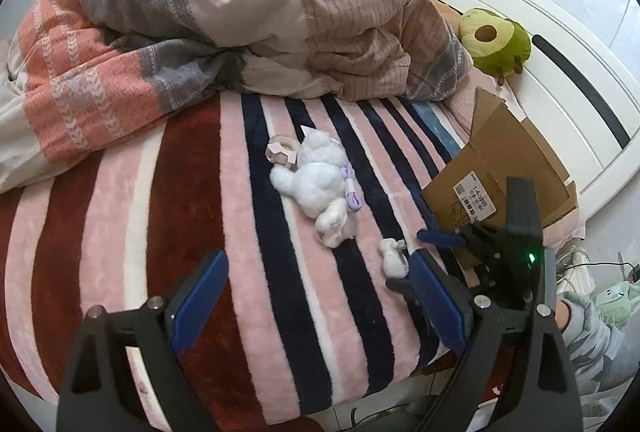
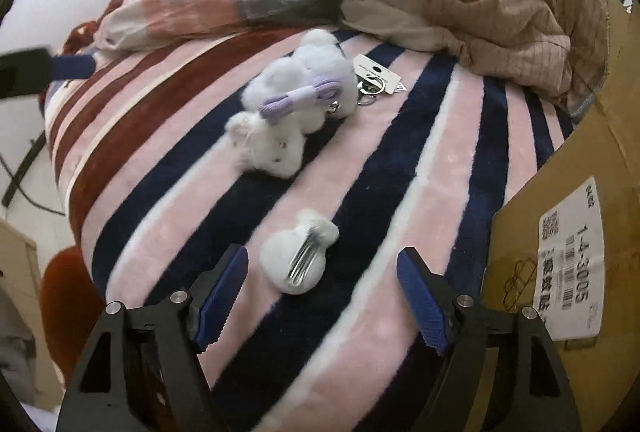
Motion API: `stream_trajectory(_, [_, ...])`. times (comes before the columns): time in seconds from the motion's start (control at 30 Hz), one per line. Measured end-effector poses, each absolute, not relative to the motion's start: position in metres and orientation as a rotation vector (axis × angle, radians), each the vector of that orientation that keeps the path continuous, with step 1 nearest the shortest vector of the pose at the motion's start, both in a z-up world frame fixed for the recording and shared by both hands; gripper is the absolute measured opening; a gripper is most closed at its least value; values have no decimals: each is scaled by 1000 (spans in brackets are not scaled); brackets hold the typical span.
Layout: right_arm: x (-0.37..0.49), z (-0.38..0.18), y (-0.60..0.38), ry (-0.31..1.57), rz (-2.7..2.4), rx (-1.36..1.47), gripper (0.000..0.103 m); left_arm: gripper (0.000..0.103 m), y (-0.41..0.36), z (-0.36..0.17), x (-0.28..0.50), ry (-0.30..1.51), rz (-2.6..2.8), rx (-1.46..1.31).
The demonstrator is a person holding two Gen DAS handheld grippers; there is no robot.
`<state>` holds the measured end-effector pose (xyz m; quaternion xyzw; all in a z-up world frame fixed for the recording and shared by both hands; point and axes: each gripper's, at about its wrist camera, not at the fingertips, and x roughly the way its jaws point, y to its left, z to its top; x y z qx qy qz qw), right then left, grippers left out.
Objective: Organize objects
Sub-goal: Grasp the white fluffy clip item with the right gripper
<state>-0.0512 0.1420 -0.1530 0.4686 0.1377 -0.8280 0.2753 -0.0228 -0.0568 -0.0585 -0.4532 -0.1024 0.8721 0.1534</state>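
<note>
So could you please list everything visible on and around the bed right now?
Fluffy white plush toy with lilac strap: one, mid-blanket.
Small white fuzzy hair clip: one, near right tongs.
Pale pink tape roll: one, beside the toy.
White paper tag with metal ring: one, by the toy's head.
Brown cardboard box: one, right of blanket.
Green avocado plush: one, by white headboard.
Patchwork quilt: one, bunched behind.
Striped fleece blanket: one, underneath.
Left tongs: open, empty.
Right tongs: open, empty.
</note>
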Motion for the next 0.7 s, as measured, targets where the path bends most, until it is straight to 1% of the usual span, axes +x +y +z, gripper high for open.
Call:
stream_trajectory(0.07, [-43,-156,144,349,-2196,1237,69,90,-55,-59,-22,-292,2499,-1305])
stream_trajectory(0.13, [-38,-161,144,378,-2198,1220,48,90,-53,-59,-21,-286,2494,-1303])
stream_trajectory(0.27, [-38,-165,142,364,-2230,1166,40,90,-51,-57,-18,-279,2495,-1299])
stream_trajectory(0.33, [-43,-167,140,349,-2250,1161,30,90,-51,-55,-17,-279,2498,-1299])
stream_trajectory(0.37, [-44,-168,139,353,-2260,1154,27,90,-51,-56,-16,-278,2499,-1299])
stream_trajectory(0.43, [-42,-168,136,380,-2264,1140,24,90,-50,-55,-15,-274,2497,-1301])
stream_trajectory(0.57, [-35,-156,132,391,-2227,1093,23,90,-47,-53,-14,-263,2484,-1300])
stream_trajectory(0.7, [-28,-127,128,352,-2165,1031,23,90,-34,-46,-13,-244,2433,-1267])
